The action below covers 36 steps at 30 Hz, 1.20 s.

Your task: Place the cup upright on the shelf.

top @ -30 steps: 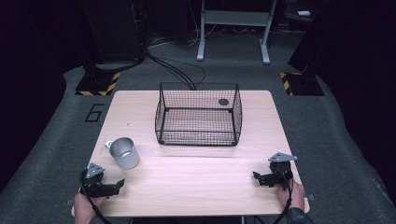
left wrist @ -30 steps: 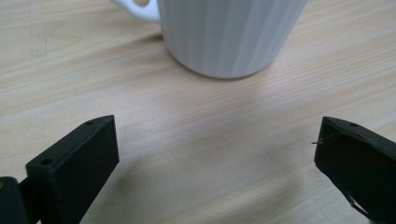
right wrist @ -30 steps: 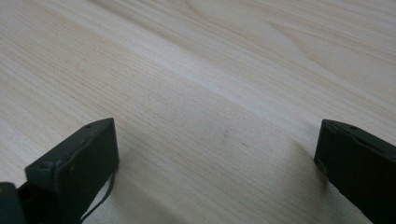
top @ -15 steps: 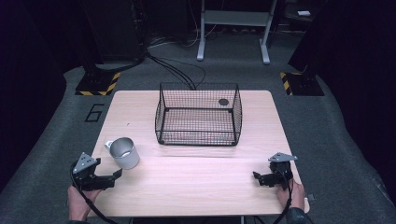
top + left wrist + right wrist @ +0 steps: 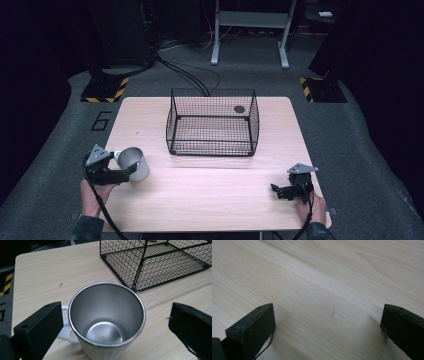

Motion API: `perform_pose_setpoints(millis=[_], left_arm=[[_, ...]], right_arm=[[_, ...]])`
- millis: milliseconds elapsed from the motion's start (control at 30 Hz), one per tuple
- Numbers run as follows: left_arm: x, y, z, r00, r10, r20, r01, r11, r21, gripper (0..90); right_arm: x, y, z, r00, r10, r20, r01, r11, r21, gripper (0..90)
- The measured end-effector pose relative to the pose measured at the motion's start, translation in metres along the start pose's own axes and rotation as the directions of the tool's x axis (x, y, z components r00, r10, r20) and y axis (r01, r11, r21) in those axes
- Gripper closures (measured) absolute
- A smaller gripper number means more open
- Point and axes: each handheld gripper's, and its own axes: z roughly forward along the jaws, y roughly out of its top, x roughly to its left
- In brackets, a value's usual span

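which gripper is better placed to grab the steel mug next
Left. The left gripper has its jaws open on either side of the steel mug, which stands upright between them. The right gripper is open over bare table at the far side, well away from the mug.

A wire basket (image 5: 212,123) stood on the table (image 5: 210,195), toward its far middle. A mug (image 5: 133,163) stood upright near the table's left edge, nearer than the basket and to its left, apart from it. The left gripper (image 5: 124,174) sat at the mug's near-left side, its jaws spread to either side of the mug (image 5: 106,322). The right gripper (image 5: 278,190) lay near the table's near-right corner, well apart from the basket, its jaws spread over bare tabletop (image 5: 324,290).
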Motion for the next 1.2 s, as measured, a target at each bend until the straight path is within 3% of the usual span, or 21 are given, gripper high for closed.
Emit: perform_pose_setpoints(millis=[167,633,967,1200], left_arm=[[0.001,0.001,0.012,0.9998,-0.017,-0.004,0.017,0.9998,0.002,0.0],[0.002,0.002,0.031,0.9998,-0.001,-0.019,0.002,0.9994,0.035,1.1],[-0.002,-0.004,0.032,0.9979,-0.001,-0.065,0.001,1.0000,-0.006,5.8],[-0.001,-0.003,0.031,0.9987,0.013,-0.050,-0.013,0.9999,0.007,6.7]], right_arm=[[0.000,0.000,0.000,1.0000,0.000,0.000,0.000,1.0000,0.000,0.0],[0.000,0.000,0.000,1.0000,-0.001,0.000,0.001,1.0000,0.000,0.0],[0.000,0.000,0.000,1.0000,-0.001,0.000,0.001,1.0000,0.000,0.0],[0.000,0.000,0.000,1.0000,-0.001,-0.001,0.001,1.0000,0.000,0.0]])
